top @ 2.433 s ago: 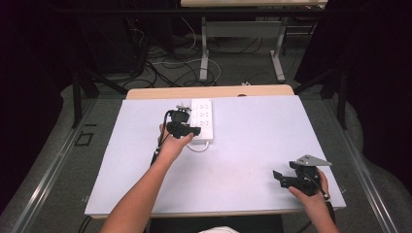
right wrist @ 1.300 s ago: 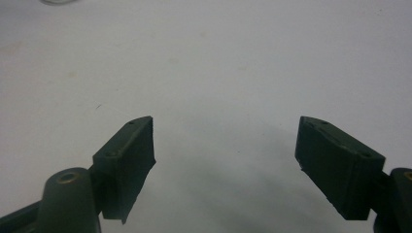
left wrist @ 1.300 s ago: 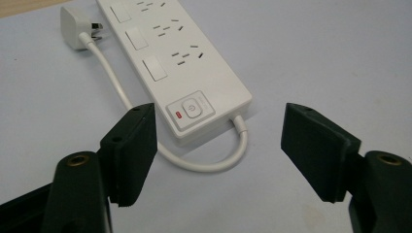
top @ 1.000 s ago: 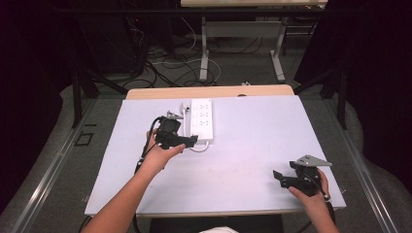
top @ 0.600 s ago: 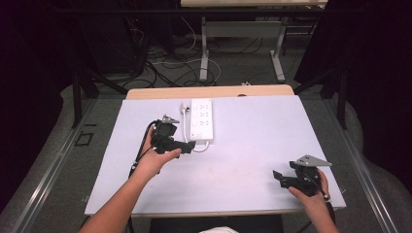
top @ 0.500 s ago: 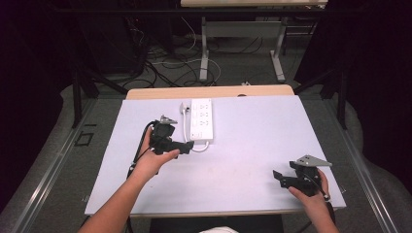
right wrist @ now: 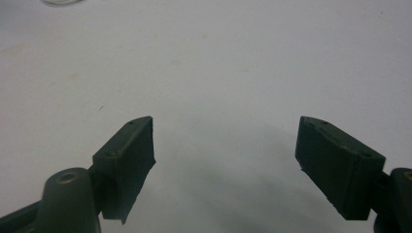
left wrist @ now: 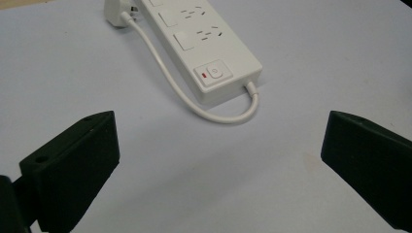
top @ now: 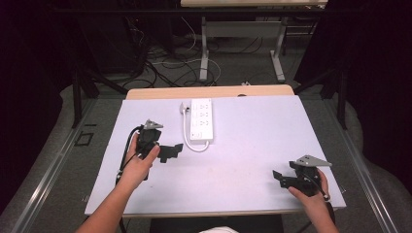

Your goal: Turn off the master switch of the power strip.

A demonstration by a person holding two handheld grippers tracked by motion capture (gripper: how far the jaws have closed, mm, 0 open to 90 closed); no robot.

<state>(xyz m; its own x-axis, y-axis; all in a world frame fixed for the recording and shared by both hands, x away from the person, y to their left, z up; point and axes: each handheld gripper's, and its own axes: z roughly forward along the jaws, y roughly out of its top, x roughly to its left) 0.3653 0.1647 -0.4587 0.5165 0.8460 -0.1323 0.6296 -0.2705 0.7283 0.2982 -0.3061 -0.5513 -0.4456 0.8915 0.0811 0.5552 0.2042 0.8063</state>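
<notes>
A white power strip (top: 201, 120) lies at the back middle of the white table (top: 252, 145), its cable (top: 187, 136) looping back to a plug (top: 184, 107). My left gripper (top: 171, 151) hovers to its near left, jaws pointing right. They have just been opening and stand wide with nothing between them. In the left gripper view the power strip (left wrist: 194, 43) with its switch (left wrist: 214, 73) and cable (left wrist: 194, 104) lies beyond the open left gripper (left wrist: 218, 160). My right gripper (top: 278, 178) rests at the near right, open and empty over bare table, as the right gripper view (right wrist: 226, 155) confirms.
A wooden strip (top: 209, 91) borders the table's far edge. Beyond it are desk legs (top: 203, 48) and loose cables (top: 160, 63) on the floor. Dark curtains close in both sides.
My left hand has drawn back from the power strip toward the near left, and its jaws have opened wider. The right hand has kept still.
</notes>
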